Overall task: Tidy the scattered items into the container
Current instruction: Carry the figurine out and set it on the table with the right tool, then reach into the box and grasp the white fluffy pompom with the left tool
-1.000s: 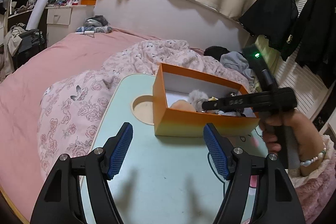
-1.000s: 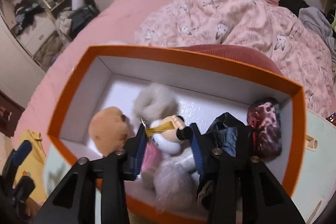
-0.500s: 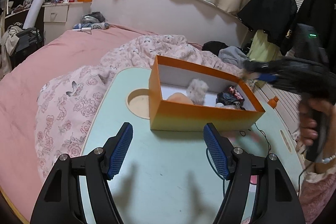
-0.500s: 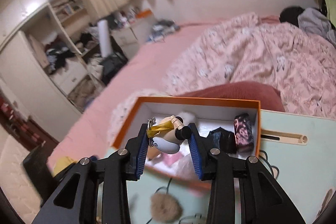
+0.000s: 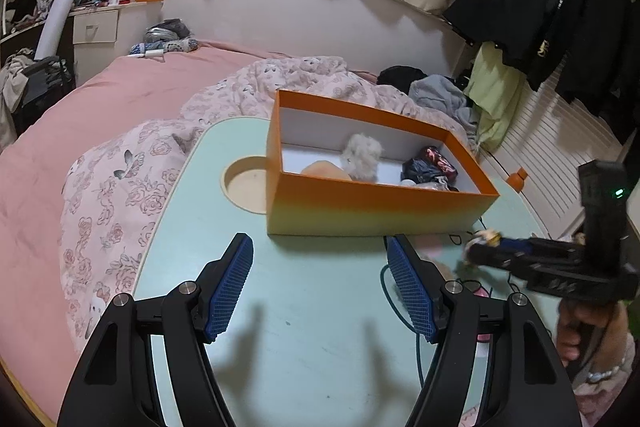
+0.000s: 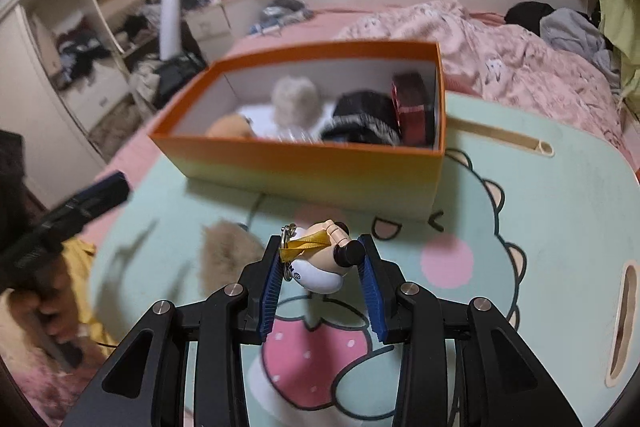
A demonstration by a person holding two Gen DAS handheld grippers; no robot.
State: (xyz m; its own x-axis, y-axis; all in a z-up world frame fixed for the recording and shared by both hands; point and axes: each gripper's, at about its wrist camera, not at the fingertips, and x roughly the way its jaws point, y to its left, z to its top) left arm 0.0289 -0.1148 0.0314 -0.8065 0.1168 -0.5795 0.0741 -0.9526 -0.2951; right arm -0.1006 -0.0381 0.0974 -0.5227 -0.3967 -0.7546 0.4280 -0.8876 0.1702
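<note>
Behind everything, a pink bed point(image 5: 132, 95) with a flowered quilt point(image 5: 132, 187) bunched along its near edge. On top of that, a pale green bench point(image 5: 304, 307) printed with a cartoon dinosaur and a strawberry (plain only in the right wrist view), with a round recess point(image 5: 244, 185) near its far left corner.

Toward the far side of the bench, an orange box point(image 5: 360, 207), open at the top, white inside. Inside it: a grey fluffy ball point(image 5: 362, 157) about the middle, a tan plush point(image 5: 324, 171) just left of that, dark bundled fabric point(image 5: 422, 169) to the right, and a dark red patterned pouch point(image 5: 440, 159) against the right end.

Left tongs point(image 5: 320, 287) low over the bare bench in front of the box, blue pads spread wide, nothing between them.

Right tongs point(image 6: 320, 267) near the bench's right edge, well short of the box, narrowed onto a small toy figure point(image 6: 320, 263) with white body, cream head, black ear, yellow ribbon and a metal ring; held clear of the bench surface, as far as the blur allows.

Just left of the right tongs, on the bench, a brown fur pom-pom point(image 6: 230, 247), blurred. Thin dark cord point(image 5: 396, 301) beside it.
</note>
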